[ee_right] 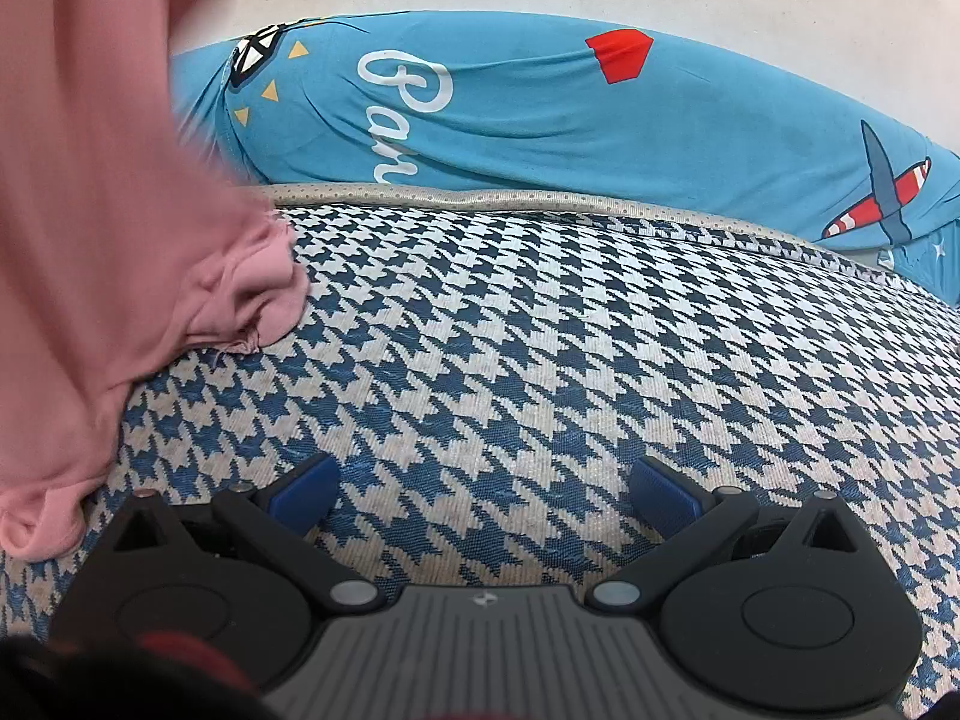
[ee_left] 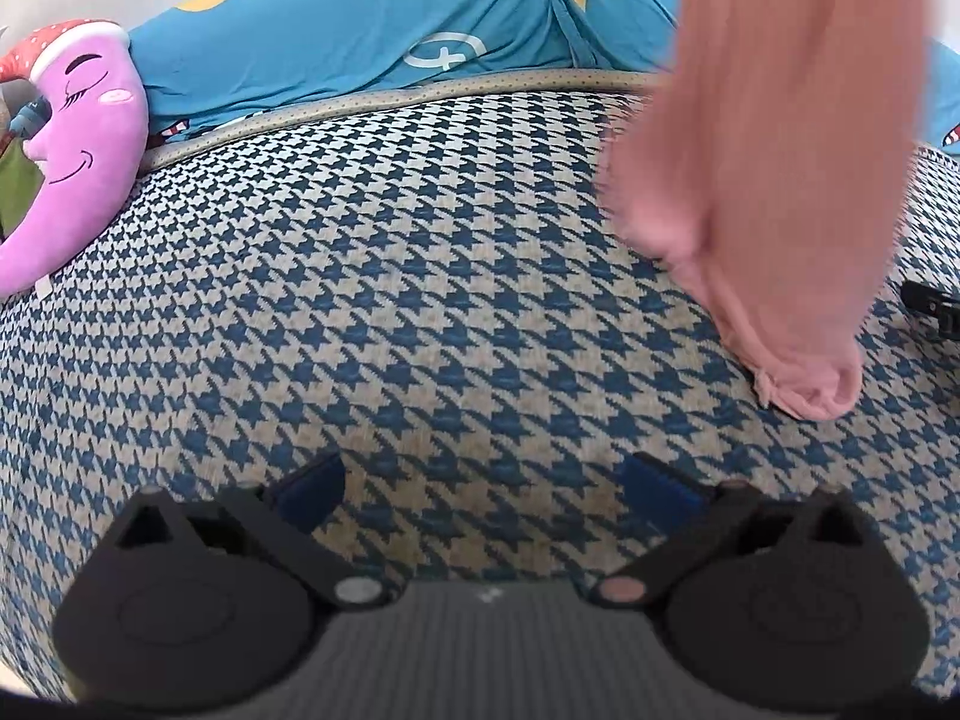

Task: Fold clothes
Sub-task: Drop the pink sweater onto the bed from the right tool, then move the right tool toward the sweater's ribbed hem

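Hanging between both released tongs (ee_left: 483, 495) (ee_right: 483, 492), the pink garment (ee_left: 774, 180) (ee_right: 108, 228) touches neither.

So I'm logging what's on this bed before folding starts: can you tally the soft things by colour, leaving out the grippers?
Pink: 1, the pink garment, hanging, its lower end on the houndstooth cover
Purple: 1, the moon plush
Light blue: 1, the printed bedding
Blue and white: 1, the houndstooth cover
Total: 4

Houndstooth surface (ee_right: 540, 360) clear ahead; pink garment (ee_right: 120, 240) blocks left.
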{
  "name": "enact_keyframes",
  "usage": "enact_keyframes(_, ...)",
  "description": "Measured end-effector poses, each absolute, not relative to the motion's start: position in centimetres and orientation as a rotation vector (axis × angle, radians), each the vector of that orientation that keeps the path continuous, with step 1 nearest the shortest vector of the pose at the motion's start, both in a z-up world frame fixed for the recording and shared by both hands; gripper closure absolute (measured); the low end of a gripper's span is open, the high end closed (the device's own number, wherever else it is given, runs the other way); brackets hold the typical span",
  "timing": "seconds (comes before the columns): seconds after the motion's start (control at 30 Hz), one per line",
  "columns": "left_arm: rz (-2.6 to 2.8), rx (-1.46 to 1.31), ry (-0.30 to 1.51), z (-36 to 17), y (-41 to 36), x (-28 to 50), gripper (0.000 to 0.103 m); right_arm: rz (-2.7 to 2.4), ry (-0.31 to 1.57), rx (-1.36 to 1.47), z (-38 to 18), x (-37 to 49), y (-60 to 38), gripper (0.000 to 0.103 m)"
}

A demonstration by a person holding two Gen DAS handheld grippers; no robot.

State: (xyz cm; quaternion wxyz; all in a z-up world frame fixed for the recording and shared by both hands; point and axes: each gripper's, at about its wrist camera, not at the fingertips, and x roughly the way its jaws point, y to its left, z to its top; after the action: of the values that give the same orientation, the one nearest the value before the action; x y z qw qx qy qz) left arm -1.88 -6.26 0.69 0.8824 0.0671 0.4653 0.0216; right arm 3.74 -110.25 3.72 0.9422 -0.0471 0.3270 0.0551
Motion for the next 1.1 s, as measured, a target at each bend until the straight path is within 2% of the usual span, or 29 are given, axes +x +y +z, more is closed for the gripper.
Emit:
enact_keyframes(0.3,0.039,0.150,0.972,0.6,-5.5,-2.1,0.000,0.112,0.667,-0.096,3.7,3.7,-110.2,0.000)
enact_keyframes(0.83,0.058,0.127,0.983,4.0,-22.4,-0.2,0.000,0.112,0.667,-0.096,3.7,3.7,-110.2,0.000)
enact_keyframes(1.1,0.049,0.091,0.993,5.0,-22.6,0.9,0.000,0.112,0.667,-0.096,3.7,3.7,-110.2,0.000)
